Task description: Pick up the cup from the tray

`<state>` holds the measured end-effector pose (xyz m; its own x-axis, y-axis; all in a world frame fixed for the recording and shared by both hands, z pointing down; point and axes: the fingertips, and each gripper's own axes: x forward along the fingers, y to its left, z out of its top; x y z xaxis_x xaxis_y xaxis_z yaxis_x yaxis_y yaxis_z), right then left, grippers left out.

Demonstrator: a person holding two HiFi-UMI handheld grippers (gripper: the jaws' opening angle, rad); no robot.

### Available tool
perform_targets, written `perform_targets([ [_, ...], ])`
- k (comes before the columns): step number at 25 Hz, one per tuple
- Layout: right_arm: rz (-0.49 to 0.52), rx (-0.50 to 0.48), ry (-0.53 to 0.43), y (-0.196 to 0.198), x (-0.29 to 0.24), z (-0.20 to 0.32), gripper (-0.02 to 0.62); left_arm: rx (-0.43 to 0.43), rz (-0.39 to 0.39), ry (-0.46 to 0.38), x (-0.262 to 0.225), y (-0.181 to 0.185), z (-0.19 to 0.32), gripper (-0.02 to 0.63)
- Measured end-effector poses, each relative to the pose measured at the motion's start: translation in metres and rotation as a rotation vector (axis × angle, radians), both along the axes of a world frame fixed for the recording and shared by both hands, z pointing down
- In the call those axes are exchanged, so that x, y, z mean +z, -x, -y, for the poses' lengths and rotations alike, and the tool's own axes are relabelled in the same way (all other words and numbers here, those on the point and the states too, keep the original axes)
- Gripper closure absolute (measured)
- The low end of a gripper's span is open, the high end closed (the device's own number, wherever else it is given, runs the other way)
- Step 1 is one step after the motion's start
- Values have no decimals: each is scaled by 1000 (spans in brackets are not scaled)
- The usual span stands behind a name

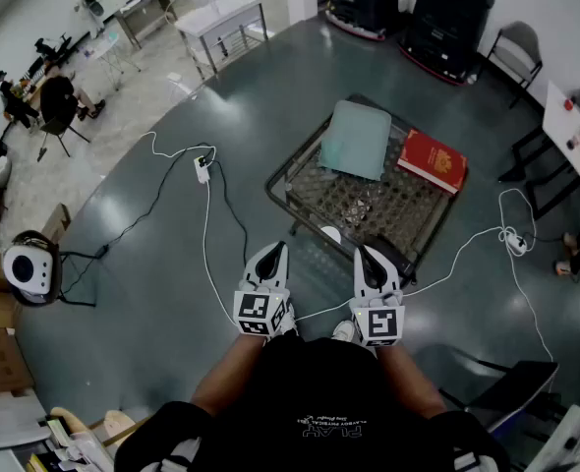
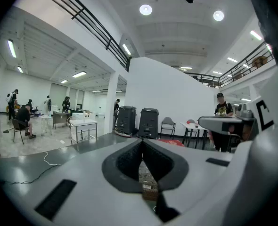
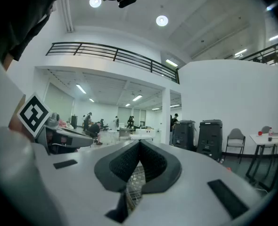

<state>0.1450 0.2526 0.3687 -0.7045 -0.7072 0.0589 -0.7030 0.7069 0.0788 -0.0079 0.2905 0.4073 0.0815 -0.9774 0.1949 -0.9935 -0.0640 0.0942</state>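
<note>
The left gripper and right gripper are both clenched tight and empty, near the tray.

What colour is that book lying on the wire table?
The book is red with gold markings; clearest in the head view.
</note>
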Motion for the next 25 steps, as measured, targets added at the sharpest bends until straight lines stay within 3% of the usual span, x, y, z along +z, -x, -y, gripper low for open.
perform_targets([
  [17,8,15,14,33,6,4,588,61,-14,-9,-1,21,21,600],
  [25,-4,59,18,62,12,14,588,113,2,-9,9,51,34,600],
])
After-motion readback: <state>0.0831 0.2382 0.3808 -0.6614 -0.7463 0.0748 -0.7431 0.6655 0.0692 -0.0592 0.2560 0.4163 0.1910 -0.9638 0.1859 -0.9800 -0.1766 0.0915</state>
